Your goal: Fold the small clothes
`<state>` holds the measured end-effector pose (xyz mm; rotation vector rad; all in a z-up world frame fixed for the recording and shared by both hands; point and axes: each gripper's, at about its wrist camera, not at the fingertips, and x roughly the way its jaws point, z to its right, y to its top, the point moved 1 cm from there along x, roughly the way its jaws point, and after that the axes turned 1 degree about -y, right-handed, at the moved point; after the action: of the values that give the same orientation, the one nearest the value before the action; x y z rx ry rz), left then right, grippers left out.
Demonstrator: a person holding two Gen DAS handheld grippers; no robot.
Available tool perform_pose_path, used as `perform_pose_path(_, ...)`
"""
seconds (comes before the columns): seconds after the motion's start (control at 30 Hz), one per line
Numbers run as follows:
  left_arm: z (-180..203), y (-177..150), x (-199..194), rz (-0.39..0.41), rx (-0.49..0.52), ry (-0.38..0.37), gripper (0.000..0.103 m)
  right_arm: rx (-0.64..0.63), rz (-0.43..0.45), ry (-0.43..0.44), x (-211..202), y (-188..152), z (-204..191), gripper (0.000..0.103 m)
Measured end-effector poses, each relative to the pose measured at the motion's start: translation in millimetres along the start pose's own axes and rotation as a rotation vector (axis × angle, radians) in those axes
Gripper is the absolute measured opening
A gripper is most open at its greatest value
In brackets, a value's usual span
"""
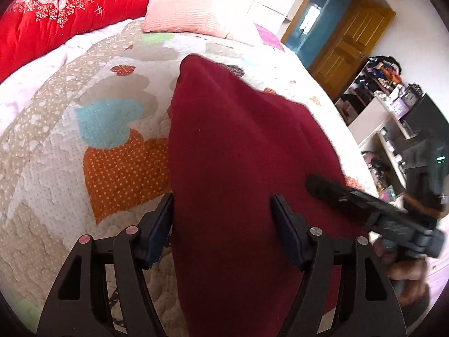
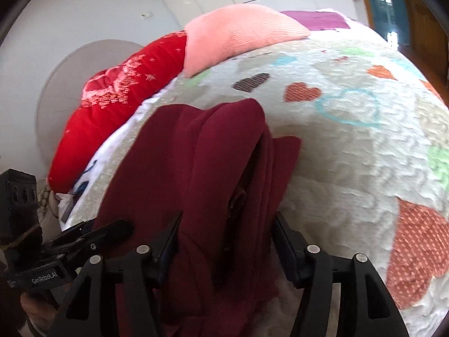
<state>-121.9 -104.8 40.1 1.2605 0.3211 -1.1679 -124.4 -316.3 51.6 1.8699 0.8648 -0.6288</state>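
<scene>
Two grippers work over one dark red garment [image 1: 238, 151] lying on a patchwork quilt [image 1: 56, 168] that covers a bed. Farthest left in the left wrist view, a bright red duvet [image 1: 56, 14] is bunched along the edge of the bed, with a pale pink pillow [image 1: 185, 11] beside it. Next comes the quilt's orange dotted heart patch [image 1: 126, 174], just beside the garment's left edge. The left gripper [image 1: 221, 221] has its jaws spread wide; the garment's cloth runs up between them, its left edge against the left finger, while the right finger sits over the fabric. Whether the pads actually press the cloth is hard to tell from this angle. To the right, the right gripper [image 1: 317, 185] reaches in over the garment's right edge, held by a hand [image 1: 404, 272]. Beyond it stand a wooden door [image 1: 350, 45] and cluttered shelves [image 1: 376, 95].

In the right wrist view, the left gripper [image 2: 123, 229] shows at the far left, touching the garment's edge. The garment [image 2: 213, 146] lies bunched in folds, and a thick ridge of it rises between the right gripper's [image 2: 224, 230] parted jaws, close to both fingers.
</scene>
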Motion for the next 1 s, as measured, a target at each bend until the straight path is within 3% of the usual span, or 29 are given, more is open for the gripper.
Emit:
perform_pose_path(0.1, -0.4, -0.2, -3.3, 0.005, 0.003, 0.016, 0.071, -0.019, 0.031, -0.031, -17.9, 3.5, -2.7, 0.059)
perform_pose_path(0.2, -2.3, -0.3, -4.7, -0.001, -0.006, 0.020, 0.071, -0.070, 0.117, -0.084, -46.0, 9.5, -16.0, 0.059)
perform_pose_path(0.3, -2.2, 0.0, -4.4, 0.000, -0.009, 0.027, 0.071, -0.135, 0.169, -0.029, -63.9, 15.4, -35.9, 0.059)
perform_pose_path(0.4, -0.8, -1.0, -7.1, 0.000, -0.009, 0.034, 0.071, -0.242, 0.135, -0.010, -54.7, 12.4, -56.3, 0.059)
perform_pose_path(0.53, 0.6, -5.0, -14.8, 0.004, -0.003, 0.043, 0.071, -0.342, 0.034, -0.099, -15.0, -7.3, -56.4, 0.056)
perform_pose_path(0.6, 3.8, -6.6, -18.5, 0.007, 0.010, 0.058, 0.071, -0.338, 0.004, -0.156, 1.2, -17.1, -44.7, 0.056)
perform_pose_path(0.77, 15.0, -10.0, -32.7, 0.054, 0.055, 0.127, 0.071, -0.246, 0.024, -0.101, -16.2, -17.5, -33.1, 0.056)
perform_pose_path(1.0, 34.3, -13.4, -53.0, 0.128, 0.101, 0.201, 0.071, -0.233, 0.196, -0.132, -76.2, -31.6, -51.2, 0.057)
